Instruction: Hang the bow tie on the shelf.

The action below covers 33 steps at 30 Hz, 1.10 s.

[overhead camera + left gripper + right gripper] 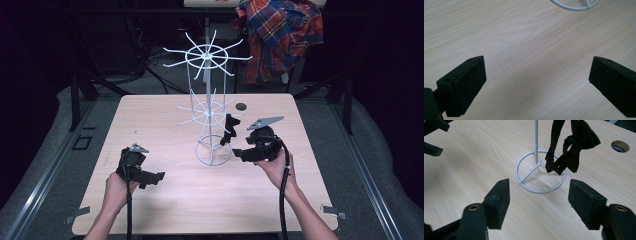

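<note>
Bow tie (576, 147) hangs unlabelled on the rack (209, 107); right gripper (539, 195) and left gripper (536, 82) both gape empty.

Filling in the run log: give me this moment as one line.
right claw: open, empty, facing stand | bow tie: hanging on white wire stand | left claw: open, empty, over table

High view overhead; gripper views close, sharing rack base (540, 171).
</note>
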Each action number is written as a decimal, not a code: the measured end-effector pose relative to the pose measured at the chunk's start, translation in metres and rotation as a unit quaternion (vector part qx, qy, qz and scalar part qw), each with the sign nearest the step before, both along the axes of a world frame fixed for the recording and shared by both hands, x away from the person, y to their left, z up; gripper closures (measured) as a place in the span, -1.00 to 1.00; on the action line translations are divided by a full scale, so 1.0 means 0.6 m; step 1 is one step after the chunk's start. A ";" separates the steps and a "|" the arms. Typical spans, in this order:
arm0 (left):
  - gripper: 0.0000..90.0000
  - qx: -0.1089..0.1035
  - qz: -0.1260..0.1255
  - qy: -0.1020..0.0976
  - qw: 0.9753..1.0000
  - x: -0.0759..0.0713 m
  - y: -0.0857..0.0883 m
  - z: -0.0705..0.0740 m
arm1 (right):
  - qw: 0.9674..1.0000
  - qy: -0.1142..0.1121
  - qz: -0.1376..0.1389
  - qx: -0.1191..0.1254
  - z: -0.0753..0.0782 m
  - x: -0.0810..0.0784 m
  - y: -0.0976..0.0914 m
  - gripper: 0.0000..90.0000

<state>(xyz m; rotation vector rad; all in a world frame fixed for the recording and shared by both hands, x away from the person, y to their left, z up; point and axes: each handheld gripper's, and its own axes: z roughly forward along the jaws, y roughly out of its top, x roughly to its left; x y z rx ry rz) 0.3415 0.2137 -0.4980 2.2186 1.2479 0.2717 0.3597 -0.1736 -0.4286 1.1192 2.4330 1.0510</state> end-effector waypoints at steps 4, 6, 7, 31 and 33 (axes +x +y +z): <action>-0.97 0.000 0.000 0.000 1.000 0.000 0.000 0.000 | 1.000 0.001 -0.002 -0.004 0.001 -0.010 -0.010 -0.38; -0.98 0.000 -0.001 -0.001 1.000 0.000 -0.001 0.001 | 1.000 0.007 -0.003 -0.004 0.001 -0.014 -0.015 -0.43; -0.98 0.000 -0.002 -0.001 1.000 0.000 -0.001 0.001 | 1.000 0.010 -0.005 -0.003 0.001 -0.017 -0.016 -0.45; -1.00 0.000 -0.014 0.005 1.000 0.002 -0.009 0.000 | 0.996 0.060 -0.001 -0.067 -0.076 -0.078 -0.054 -0.73; -1.00 0.001 -0.015 0.005 1.000 0.003 -0.010 -0.001 | 0.995 0.063 0.002 -0.075 -0.084 -0.078 -0.052 -0.77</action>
